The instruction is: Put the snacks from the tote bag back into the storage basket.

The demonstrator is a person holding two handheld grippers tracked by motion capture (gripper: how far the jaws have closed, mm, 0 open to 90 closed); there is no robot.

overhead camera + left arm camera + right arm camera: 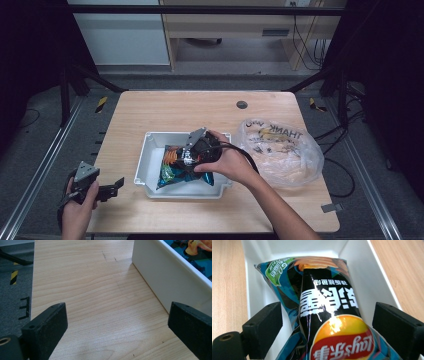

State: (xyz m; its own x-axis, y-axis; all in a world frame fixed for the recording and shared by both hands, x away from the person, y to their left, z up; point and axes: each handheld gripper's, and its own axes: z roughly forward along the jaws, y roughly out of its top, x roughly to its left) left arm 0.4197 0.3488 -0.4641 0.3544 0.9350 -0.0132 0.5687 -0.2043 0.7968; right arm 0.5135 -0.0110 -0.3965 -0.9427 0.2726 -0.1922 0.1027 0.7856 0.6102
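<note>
Left claw: my left gripper (116, 186) rests low at the near left corner of the one pale wooden table (165, 107); in the left gripper view my two black jaws stand wide apart with bare wood between them; it holds nothing.

Left hand: one hand (77, 210) wrapped round the gripper body, the grey three-cornered plate on top.

Tray: one white rectangular plastic tray (142, 160) on the middle of the table, just to the right of my left claw; in the left gripper view its white outer wall (160, 277) runs close beside my right-hand jaw, whether touching I cannot tell.

Crisp bag: one glossy blue, black and orange crisp bag (172, 167) lying inside the tray toward its left and middle; in the right gripper view the bag (329, 302) runs lengthwise between my jaws, its white lettering upside down, a red and yellow logo nearest the camera.

Right claw: my right gripper (187, 155) hangs over the tray and the bag; my two jaws stand wide, one on each side of the bag, pads clear of its wrapper; nothing gripped.

Right hand: one hand (227, 162) above the tray's right half, forearm coming in from the near right.

Carrier bag: one clear crumpled plastic carrier bag (282, 150) with printed lettering, on the table just to the right of the tray.
</note>
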